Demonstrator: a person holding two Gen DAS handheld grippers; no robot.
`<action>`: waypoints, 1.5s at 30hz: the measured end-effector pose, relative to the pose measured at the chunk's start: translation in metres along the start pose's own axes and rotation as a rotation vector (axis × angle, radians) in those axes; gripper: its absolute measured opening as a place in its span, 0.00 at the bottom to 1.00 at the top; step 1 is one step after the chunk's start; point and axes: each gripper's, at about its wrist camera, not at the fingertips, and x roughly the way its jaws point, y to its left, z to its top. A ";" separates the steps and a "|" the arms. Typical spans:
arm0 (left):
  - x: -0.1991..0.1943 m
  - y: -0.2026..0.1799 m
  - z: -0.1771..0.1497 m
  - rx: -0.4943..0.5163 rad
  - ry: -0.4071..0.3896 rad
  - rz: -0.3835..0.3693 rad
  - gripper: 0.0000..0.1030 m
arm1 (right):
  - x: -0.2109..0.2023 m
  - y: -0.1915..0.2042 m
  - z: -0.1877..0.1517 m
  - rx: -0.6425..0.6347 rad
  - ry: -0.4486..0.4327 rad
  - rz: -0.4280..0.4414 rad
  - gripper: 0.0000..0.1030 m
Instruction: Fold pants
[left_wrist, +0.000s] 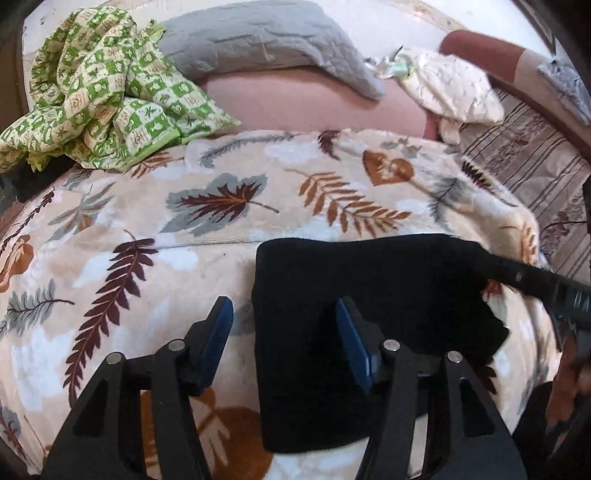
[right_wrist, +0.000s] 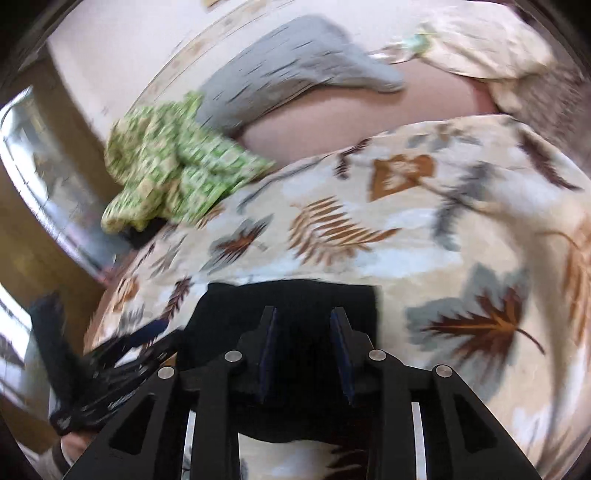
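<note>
Left wrist view showed the black pants (left_wrist: 351, 295) folded flat on the leaf-print blanket (left_wrist: 155, 229), with the left gripper (left_wrist: 284, 332) parted wide, straddling their left edge and gripping nothing. Right gripper (right_wrist: 303, 332) hovered over them, jaws slightly apart, empty.

The pants (left_wrist: 332, 295) are laid on the blanket (left_wrist: 184, 240). Behind the blanket, a crumpled cloth (left_wrist: 99, 96) is seen left, a pillow (left_wrist: 258, 40) further back.

A: What's lying on the bed (left_wrist: 295, 107)?
B: Leaf blanket (left_wrist: 229, 221) covering it, black pants (left_wrist: 351, 280) resting folded on that. Green cloth (left_wrist: 99, 92), grey pillow (left_wrist: 258, 40) sitting behind.
</note>
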 end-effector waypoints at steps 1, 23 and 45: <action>0.003 0.000 0.001 -0.001 0.010 0.002 0.55 | 0.009 0.002 -0.001 -0.012 0.013 -0.024 0.28; 0.008 -0.009 -0.005 -0.016 0.031 0.016 0.59 | 0.015 0.018 -0.022 -0.109 0.114 -0.096 0.33; -0.011 0.020 -0.022 -0.143 0.053 -0.077 0.73 | -0.023 -0.027 -0.048 0.044 0.035 -0.082 0.62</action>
